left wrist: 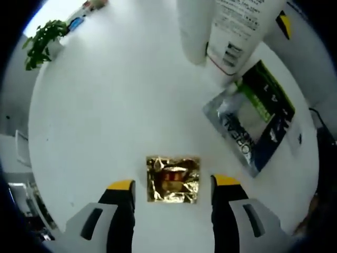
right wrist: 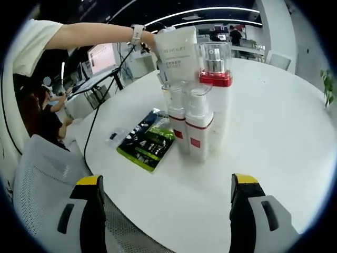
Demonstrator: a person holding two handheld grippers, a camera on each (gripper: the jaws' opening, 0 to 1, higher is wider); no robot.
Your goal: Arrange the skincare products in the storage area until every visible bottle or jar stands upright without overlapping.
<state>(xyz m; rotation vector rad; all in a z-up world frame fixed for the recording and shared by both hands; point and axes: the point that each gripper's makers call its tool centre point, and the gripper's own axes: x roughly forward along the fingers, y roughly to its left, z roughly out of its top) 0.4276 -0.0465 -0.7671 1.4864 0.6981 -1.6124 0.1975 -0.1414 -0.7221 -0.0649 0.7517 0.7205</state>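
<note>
Left hand-held gripper [left wrist: 172, 184] hangs released over a crinkled gold foil sachet [left wrist: 173, 178], straddling it for pickup. Right hand-held gripper [right wrist: 166, 190] (also released) faces upright red-banded white bottles [right wrist: 199, 129] on the white bench [right wrist: 274, 121].

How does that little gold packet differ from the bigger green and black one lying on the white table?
The gold packet is small, roughly square, crinkled and shiny all over, with a red mark at its middle. The green and black packet is larger, oblong and smoother, printed with white lettering and edged in silver. The gold one lies between the left gripper's open jaws; the other lies farther off beside a white tube. Both lie flat on the table.
</note>
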